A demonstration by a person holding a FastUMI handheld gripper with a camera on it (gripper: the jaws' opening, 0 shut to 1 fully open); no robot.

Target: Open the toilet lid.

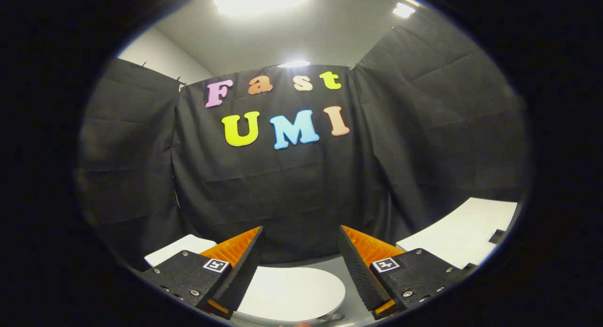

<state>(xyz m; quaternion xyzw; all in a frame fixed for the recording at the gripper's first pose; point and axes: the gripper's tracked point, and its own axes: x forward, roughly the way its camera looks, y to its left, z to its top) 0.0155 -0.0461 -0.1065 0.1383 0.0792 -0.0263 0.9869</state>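
The white toilet lid (289, 291) lies flat and closed below and between my fingers, seen from above. My gripper (299, 232) is open, held above the lid and pointing toward the booth's back wall, with nothing between its fingers. The left finger (242, 265) and right finger (360, 265) stand wide apart, clear of the lid. The lid's near part is hidden under the gripper body.
A white flat surface (464, 235) stands to the right of the right finger. A smaller white piece (181, 249) shows behind the left finger. The black cloth wall (292, 190) closes off the space beyond the toilet on three sides.
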